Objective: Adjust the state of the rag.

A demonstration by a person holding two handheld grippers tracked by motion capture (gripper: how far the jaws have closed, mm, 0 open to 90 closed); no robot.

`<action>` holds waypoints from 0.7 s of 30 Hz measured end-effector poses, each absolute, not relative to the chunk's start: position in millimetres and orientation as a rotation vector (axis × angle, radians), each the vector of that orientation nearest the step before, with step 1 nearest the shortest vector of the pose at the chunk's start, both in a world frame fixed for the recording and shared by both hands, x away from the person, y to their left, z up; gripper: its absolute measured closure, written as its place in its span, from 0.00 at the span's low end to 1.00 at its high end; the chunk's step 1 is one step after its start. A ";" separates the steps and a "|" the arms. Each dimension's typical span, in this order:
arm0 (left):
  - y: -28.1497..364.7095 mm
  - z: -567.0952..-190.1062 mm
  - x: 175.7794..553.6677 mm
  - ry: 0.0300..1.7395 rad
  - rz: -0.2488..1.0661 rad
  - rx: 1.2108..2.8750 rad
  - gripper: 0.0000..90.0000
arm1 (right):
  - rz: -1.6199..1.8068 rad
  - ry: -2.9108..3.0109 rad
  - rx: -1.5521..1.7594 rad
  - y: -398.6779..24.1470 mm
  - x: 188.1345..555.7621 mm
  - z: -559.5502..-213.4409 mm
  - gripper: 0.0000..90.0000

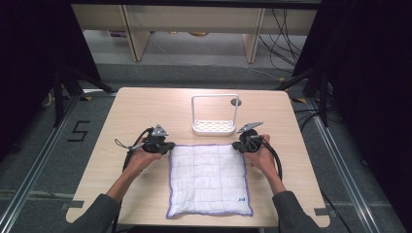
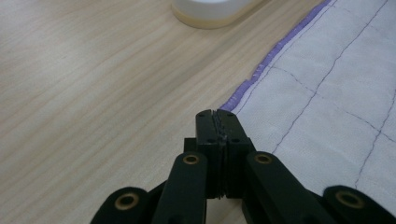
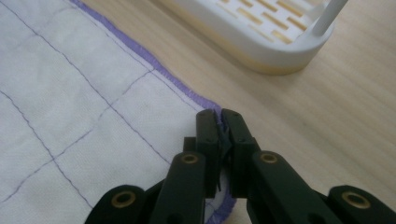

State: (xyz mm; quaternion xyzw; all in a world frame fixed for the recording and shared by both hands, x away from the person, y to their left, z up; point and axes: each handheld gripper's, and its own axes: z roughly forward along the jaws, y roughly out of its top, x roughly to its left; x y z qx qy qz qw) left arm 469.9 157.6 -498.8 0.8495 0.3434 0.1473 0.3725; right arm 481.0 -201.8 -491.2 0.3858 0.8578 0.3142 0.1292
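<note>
Both grippers — left gripper (image 2: pixel 218 122), right gripper (image 3: pixel 220 122) — pinch flat cloth's (image 1: pixel 209 177) far corners.

Count: one white cloth (image 1: pixel 209 178) with purple edging, flat on the one tabletop (image 1: pixel 145 104); one white rack (image 1: pixel 214 116) with a slotted base, just beyond the cloth's far edge. Two hand-held grippers: left hand-held gripper (image 1: pixel 167 147) at the cloth's far left corner, right hand-held gripper (image 1: pixel 240 145) at its far right corner, each one carried by one hand, so two hands, two forearms. One dark round mark (image 1: pixel 236 102) on the tabletop behind the rack, one "5" marking (image 1: pixel 79 131) on the floor at left.
</note>
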 end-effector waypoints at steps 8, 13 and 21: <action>157.4 -480.2 473.4 0.843 0.430 2.142 0.98 | 1.000 2.438 1.076 -211.4 476.9 -467.5 0.96; 157.8 -466.7 475.8 0.827 0.461 2.122 0.98 | 1.026 2.416 1.070 -213.7 476.2 -456.1 0.96; 163.0 -441.1 461.9 0.791 0.494 2.042 0.98 | 1.090 2.393 1.006 -215.5 468.8 -429.8 0.96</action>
